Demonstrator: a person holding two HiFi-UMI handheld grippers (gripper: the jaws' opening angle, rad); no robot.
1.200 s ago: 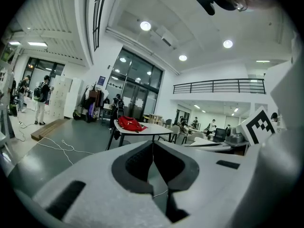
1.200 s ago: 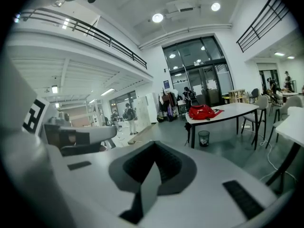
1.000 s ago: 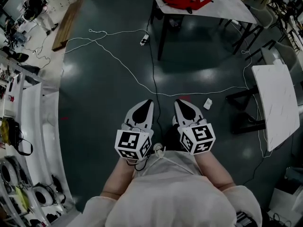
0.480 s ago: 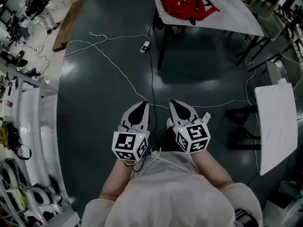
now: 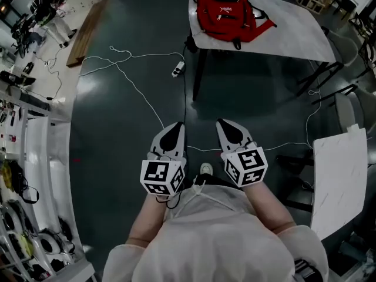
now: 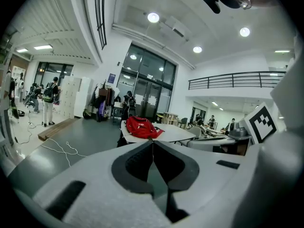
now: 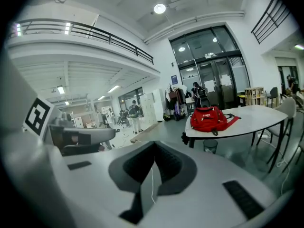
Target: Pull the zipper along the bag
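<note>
Head view: the red bag (image 5: 226,13) lies on the white table (image 5: 288,31) at the top centre of the frame, well apart from both grippers. The left gripper (image 5: 175,127) and right gripper (image 5: 223,123) sit side by side low in the middle, both pointing up the frame toward it. A white cable (image 5: 141,96) trails over the dark floor between them and the table, so I judge the step in hand to be the approach, and the cable is the thing to step over cleanly

Left gripper view: the jaws are closed tip to tip with nothing between them. The bag shows just above them at frame centre, so the line is good. They should open only once the table edge is close

Right gripper view: these jaws also meet at the tips and hold nothing. The bag sits right of centre on the table, so a slight turn would square it up

The zipper pull is too small to find from here. A sound plan is for one gripper to pin the fabric beside the zip while the other takes the tab and draws it along the teeth – steadily, not upward
</note>
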